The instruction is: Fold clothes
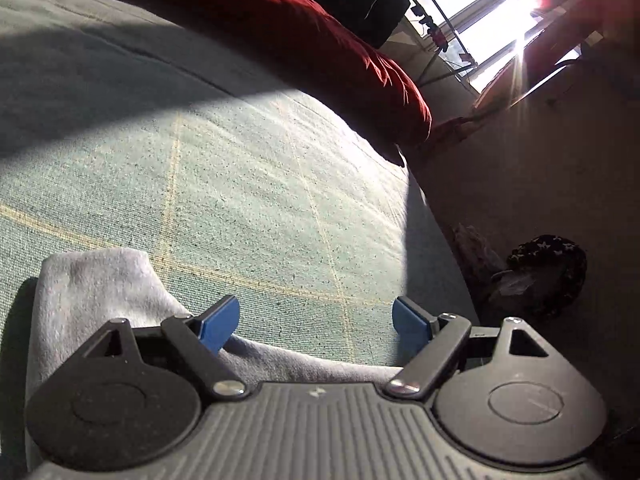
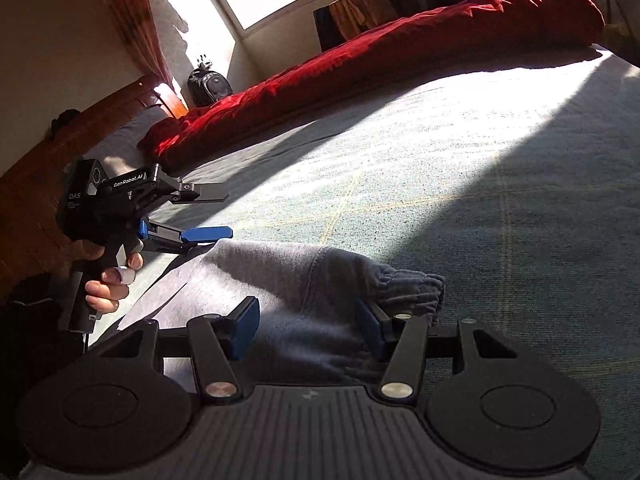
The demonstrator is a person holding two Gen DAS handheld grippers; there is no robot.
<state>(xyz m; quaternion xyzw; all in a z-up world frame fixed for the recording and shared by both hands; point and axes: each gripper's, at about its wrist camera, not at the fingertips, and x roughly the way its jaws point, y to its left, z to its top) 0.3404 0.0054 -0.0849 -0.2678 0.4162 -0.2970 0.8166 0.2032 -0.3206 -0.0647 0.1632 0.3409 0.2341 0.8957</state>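
A grey garment (image 2: pixel 280 280) with a gathered elastic hem (image 2: pixel 416 284) lies on the green bed sheet (image 2: pixel 440 168). My right gripper (image 2: pixel 308 330) stands low over it, jaws apart, with a hump of the grey fabric between the blue pads (image 2: pixel 244 328); I see no clear pinch. My left gripper (image 2: pixel 224 214), held in a person's hand (image 2: pixel 108 284), hovers open just past the garment's left end. In the left wrist view the left gripper (image 1: pixel 316 322) is open with only sheet between its fingertips, and the grey garment (image 1: pixel 100 280) lies under and left of it.
A red duvet (image 2: pixel 400 40) is bunched along the far side of the bed. A wooden bed frame (image 2: pixel 40 168) and a black backpack (image 2: pixel 208 86) are at the left. The bed's edge drops to the floor, where a dark patterned bundle (image 1: pixel 548 268) lies.
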